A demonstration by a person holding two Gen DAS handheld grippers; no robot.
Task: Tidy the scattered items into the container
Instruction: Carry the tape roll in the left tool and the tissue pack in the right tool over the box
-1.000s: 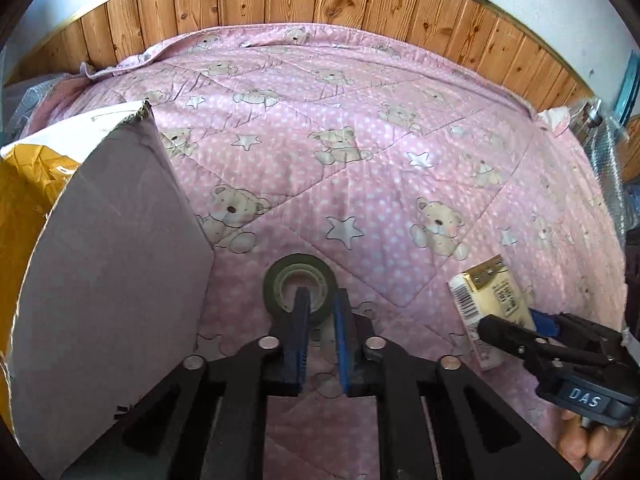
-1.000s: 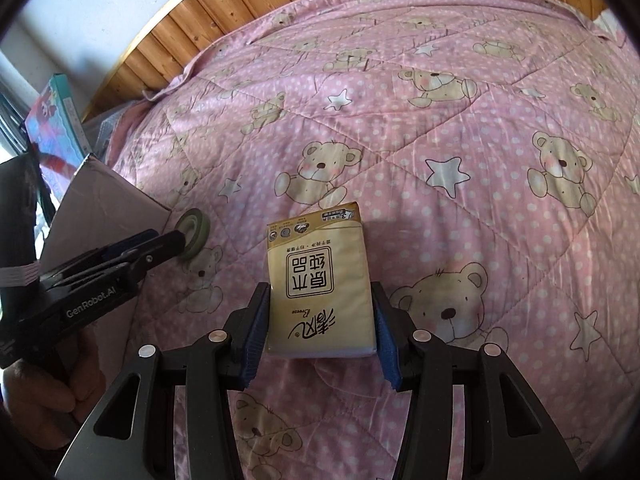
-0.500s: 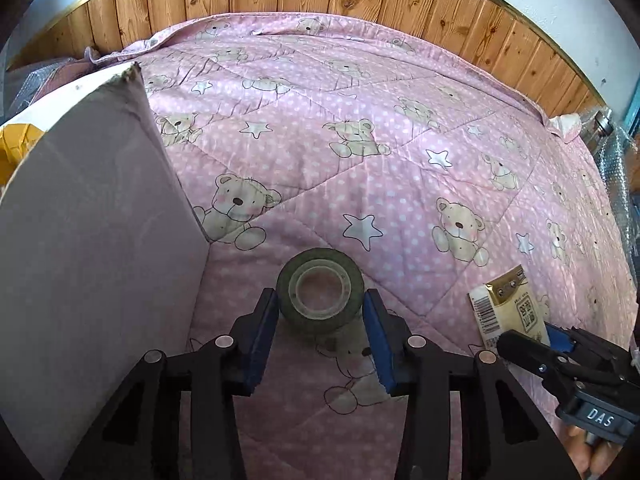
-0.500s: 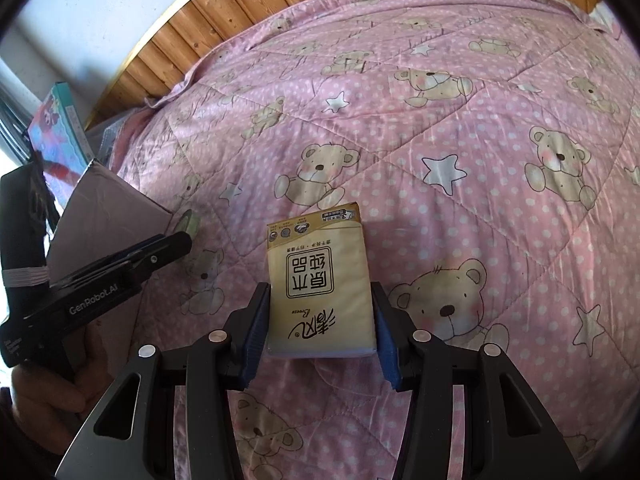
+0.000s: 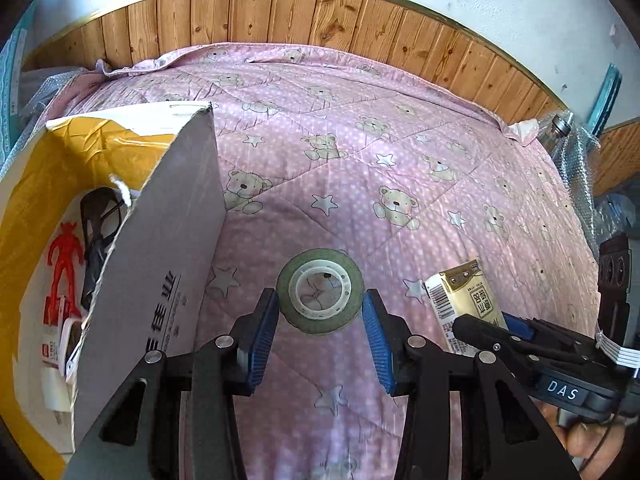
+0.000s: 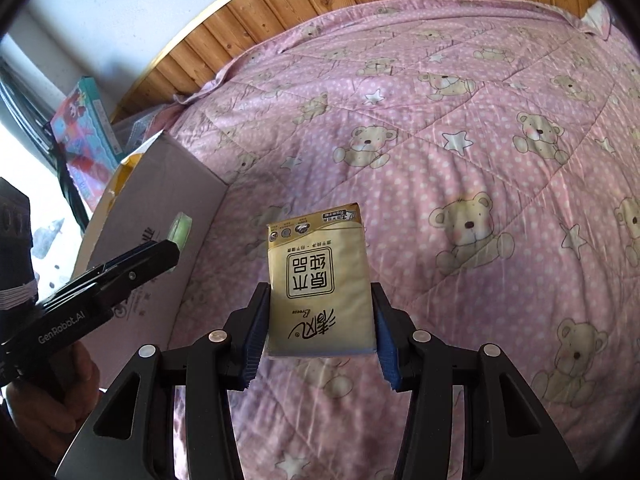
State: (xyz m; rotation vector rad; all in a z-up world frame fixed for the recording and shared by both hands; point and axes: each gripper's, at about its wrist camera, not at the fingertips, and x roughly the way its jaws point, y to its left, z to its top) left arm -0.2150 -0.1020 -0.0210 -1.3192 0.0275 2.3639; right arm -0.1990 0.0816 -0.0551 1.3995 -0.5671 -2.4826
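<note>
while both tools sit lifted over the pink bear quilt, left gripper clenched on the tape roll, blue pads against its outer rim on both sides, roll face-on to the camera. right gripper grasping the yellow tissue pack across its lower half, top end sticking out forward past the pads.

edges: cardboard box at left, torn right wall standing just beside the left pad, top edge ragged, yellow inner flaps open. inside, visible over the wall: red figure, a black item, white pieces lower down, too small to name. from the right wrist view, box wall left of the pack, left gripper body crossing in front of it, tape roll seen edge-on as a pale green sliver. wooden headboard panelling along the far edge of the bed.

open room: quilt bare ahead and to the right of both tools.

versus 0.5 s ago: box interior now exposed in the left view, earlier only the outer wall; roll raised with the tool, gap to the wall about the same. pack unchanged between the right jaws, box wall closer in the right view.
</note>
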